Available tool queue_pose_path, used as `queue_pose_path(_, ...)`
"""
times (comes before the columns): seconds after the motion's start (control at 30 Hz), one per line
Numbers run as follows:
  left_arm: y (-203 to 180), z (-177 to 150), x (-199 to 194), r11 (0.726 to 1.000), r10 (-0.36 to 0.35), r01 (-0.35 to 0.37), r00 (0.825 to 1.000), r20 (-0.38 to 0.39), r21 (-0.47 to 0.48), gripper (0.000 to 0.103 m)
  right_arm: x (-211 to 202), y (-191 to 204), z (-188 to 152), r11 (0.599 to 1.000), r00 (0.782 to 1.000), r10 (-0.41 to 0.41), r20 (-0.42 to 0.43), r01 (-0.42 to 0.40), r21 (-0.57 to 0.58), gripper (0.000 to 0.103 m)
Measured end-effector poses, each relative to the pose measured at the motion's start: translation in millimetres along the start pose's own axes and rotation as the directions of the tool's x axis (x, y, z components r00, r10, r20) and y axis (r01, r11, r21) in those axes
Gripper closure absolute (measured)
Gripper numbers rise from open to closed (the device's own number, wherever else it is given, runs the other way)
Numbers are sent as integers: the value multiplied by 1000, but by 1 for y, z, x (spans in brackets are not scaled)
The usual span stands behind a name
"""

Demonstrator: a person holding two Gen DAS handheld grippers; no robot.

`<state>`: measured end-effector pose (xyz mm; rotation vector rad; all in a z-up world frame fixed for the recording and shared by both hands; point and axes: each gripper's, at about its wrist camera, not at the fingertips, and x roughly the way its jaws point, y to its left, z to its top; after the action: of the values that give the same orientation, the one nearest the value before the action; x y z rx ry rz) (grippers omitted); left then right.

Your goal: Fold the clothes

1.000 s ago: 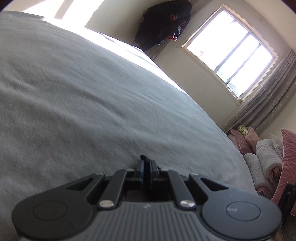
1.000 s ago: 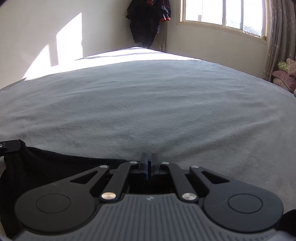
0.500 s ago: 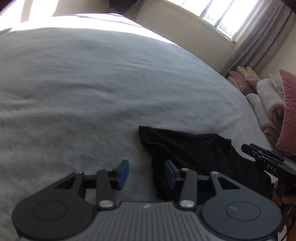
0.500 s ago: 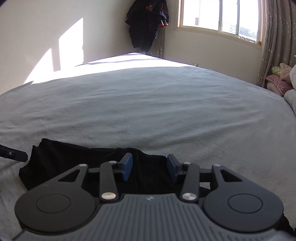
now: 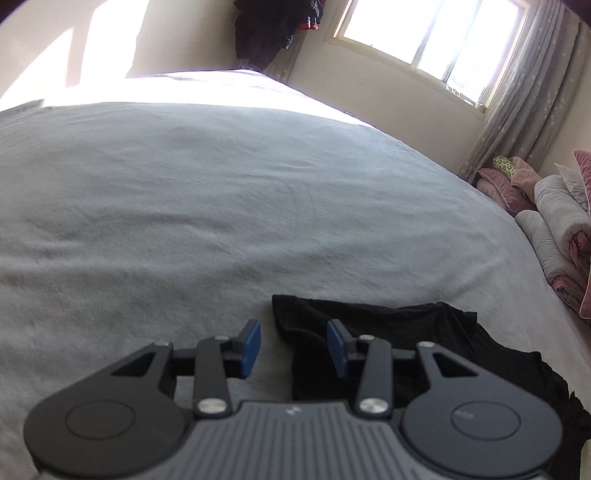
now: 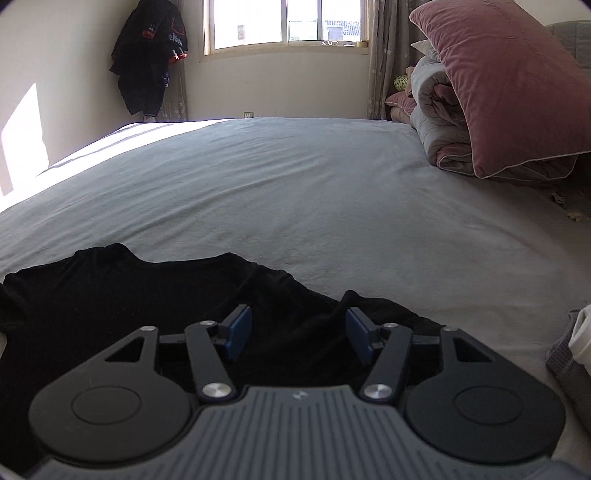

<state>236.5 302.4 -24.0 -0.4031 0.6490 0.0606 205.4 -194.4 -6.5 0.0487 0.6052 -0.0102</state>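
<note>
A black garment [image 6: 155, 295] lies spread on the grey bed cover [image 6: 314, 192], near the edge closest to both cameras. In the right wrist view it fills the lower left, with a rounded neckline-like dip along its far edge and a wrinkled hump rising toward the right. In the left wrist view the same black garment [image 5: 388, 325] shows as a crumpled strip with 1 corner pointing up and left.

Beyond it the bed cover runs bare and smooth to the far wall. Folded grey quilts [image 6: 439, 114] and a large pink pillow [image 6: 509, 85] are stacked at the right side of the bed, well apart from the garment. A dark jacket [image 6: 147, 59] hangs in the corner beside the window [image 6: 284, 22], and a curtain [image 5: 532, 92] hangs at the window's right. Some grey and white fabric [image 6: 576, 350] pokes in at the far right edge.

The right gripper [image 6: 298, 334] hovers over the garment's near part with its 2 blue-padded fingers spread wide, holding nothing. The left gripper [image 5: 293, 347] is also spread, its right pad over the garment's left edge and its left pad over bare cover; whether either pad touches cloth cannot be told.
</note>
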Motion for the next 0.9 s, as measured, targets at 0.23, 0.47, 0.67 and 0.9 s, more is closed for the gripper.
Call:
queue_pose_path(0.23, -17, -12, 21, 998, 64, -63, 998, 29, -14, 60, 13, -66, -24, 972, 1000, -5, 24, -1, 237, 42)
queue_pose_path(0.47, -44, -12, 23, 995, 100, -99, 994, -38, 29, 48, 24, -79, -33, 967, 998, 65, 13, -66, 247, 42)
queue_pose_path(0.67, -90, -11, 16, 995, 9, 2, 994, -108, 99, 48, 20, -90, -35, 949, 994, 105, 32, -110, 297, 42)
queue_pose_path(0.9, -146, -12, 9, 977, -99, 134, 974, -203, 168, 46, 19, -99, -37, 925, 991, 115, 67, -132, 355, 61)
